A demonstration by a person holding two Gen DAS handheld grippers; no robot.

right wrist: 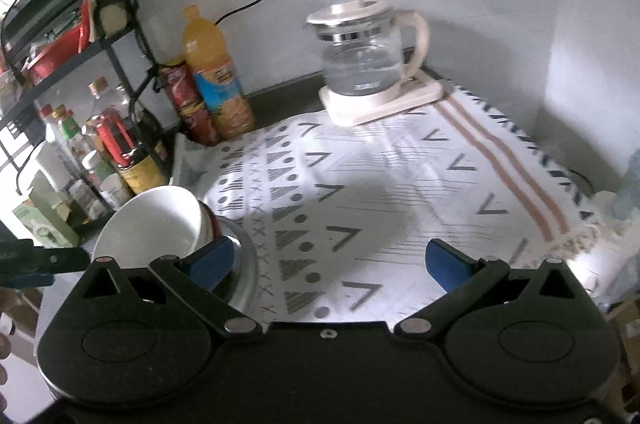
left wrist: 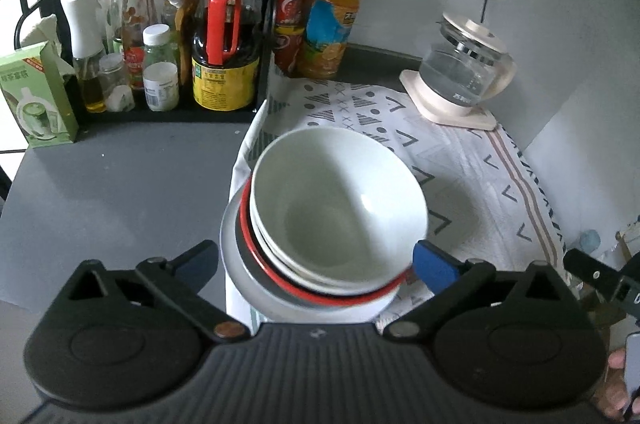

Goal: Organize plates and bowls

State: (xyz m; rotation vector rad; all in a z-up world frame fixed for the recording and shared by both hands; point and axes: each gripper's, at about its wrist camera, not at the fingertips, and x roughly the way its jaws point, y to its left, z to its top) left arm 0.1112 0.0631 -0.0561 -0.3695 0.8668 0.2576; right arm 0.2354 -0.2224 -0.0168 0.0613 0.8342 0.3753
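Note:
A stack of dishes stands at the left edge of the patterned cloth point(left wrist: 460, 192). A white bowl point(left wrist: 336, 204) is on top, tilted, with a second white bowl under it. Below them are a red-rimmed dish point(left wrist: 256, 256) and a grey plate point(left wrist: 236, 272). My left gripper point(left wrist: 316, 264) hovers open, and the stack shows between its blue pads point(left wrist: 434, 264) without touching them. My right gripper point(right wrist: 328, 264) is open over bare cloth point(right wrist: 360, 184), with the stack point(right wrist: 152, 224) to its left. A finger of the right gripper point(left wrist: 600, 280) shows at the left wrist view's right edge.
A black rack point(left wrist: 264, 24) with several sauce bottles stands at the back left, with a green box point(left wrist: 36, 96) beside it. An orange juice bottle point(left wrist: 336, 12) and red cans point(left wrist: 290, 24) stand against the wall. A glass kettle point(right wrist: 368, 64) on its base sits at the back right, with cables above it.

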